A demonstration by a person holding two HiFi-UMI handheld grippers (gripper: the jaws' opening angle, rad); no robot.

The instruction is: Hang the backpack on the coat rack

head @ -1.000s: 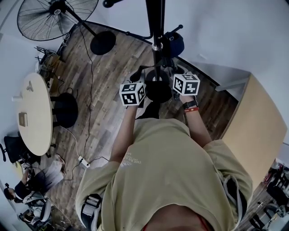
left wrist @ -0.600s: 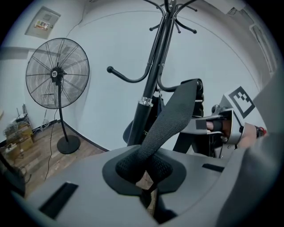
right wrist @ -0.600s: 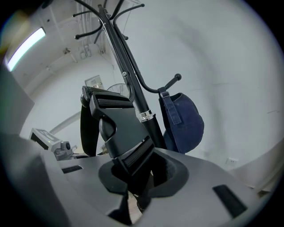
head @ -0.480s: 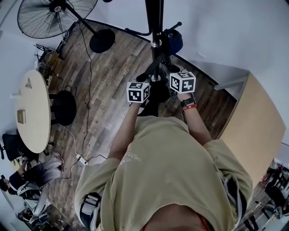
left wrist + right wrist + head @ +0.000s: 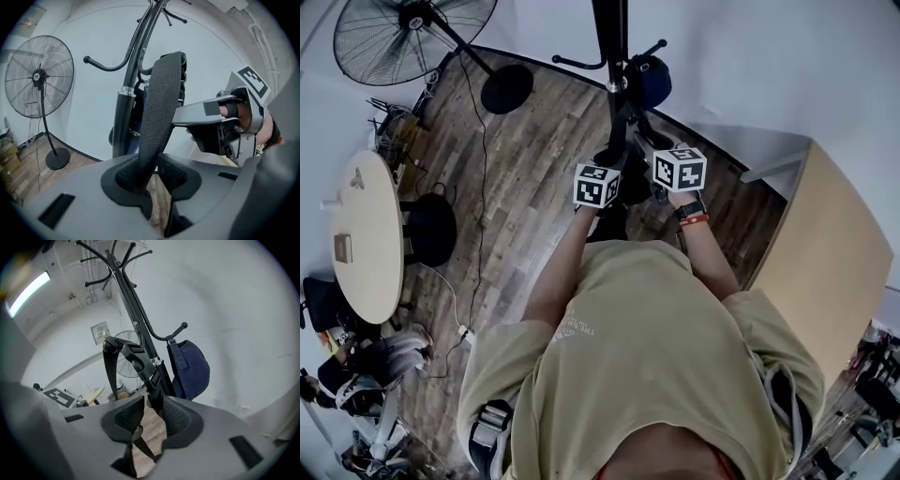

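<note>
On our left gripper (image 5: 152, 176) the fingers have just been opening, the backpack's mesh strap (image 5: 159, 108) loose between them; on our right gripper (image 5: 149, 420) they have just opened too and stand apart near the coat rack (image 5: 133, 315).

- Head view is looking steeply down from above the person's shoulders, seeing the wooden floor (image 5: 525, 187), fan (image 5: 412, 33) and coat rack (image 5: 612, 37) from well off.
- Left gripper view is sitting low behind its own jaws, tilting up at the rack close in.
- Right gripper view is doing likewise, also close.
- All three are sharing the rack pole.
</note>
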